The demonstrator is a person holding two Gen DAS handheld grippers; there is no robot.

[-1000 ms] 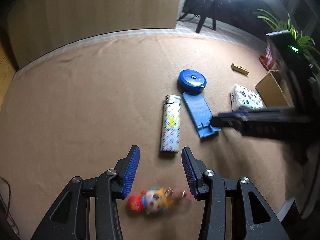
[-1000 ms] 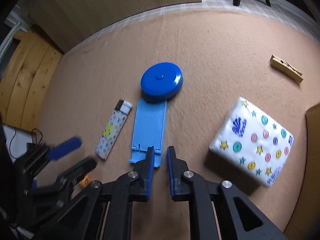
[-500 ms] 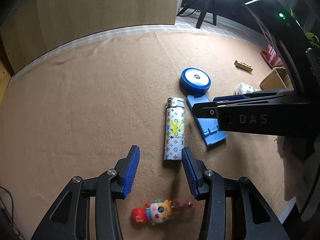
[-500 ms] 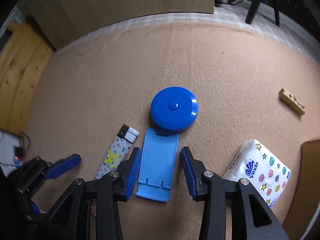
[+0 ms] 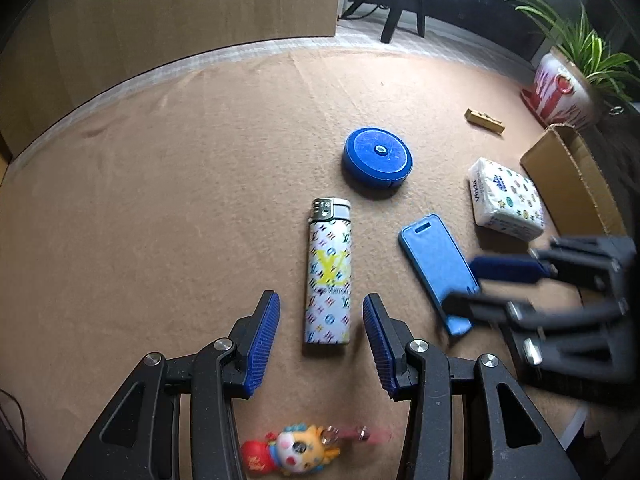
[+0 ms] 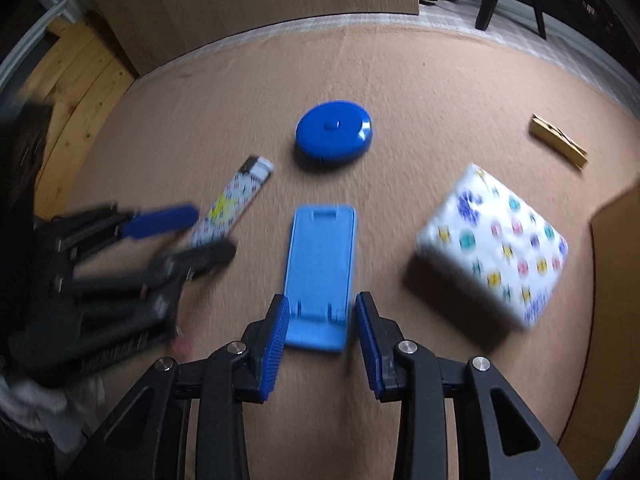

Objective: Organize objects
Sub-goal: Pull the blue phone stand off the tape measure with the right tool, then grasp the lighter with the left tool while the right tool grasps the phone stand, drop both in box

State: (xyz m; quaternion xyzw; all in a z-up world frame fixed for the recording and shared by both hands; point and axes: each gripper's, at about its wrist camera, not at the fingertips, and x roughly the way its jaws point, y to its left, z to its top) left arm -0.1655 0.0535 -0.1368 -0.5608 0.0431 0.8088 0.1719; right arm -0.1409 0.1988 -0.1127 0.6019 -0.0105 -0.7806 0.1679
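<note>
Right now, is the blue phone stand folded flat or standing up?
Folded flat. The phone stand lies level on the brown mat, no part propped up, its near end between the right gripper's closing jaws.

A home room set up for recording: beyond the jaws, a tan felt-covered table (image 5: 200, 168) meets a wooden cabinet (image 5: 180, 12); farther off stand a tripod (image 5: 402, 4) and, to the right, a potted plant (image 5: 568, 76) and cardboard box (image 5: 576, 184).
</note>
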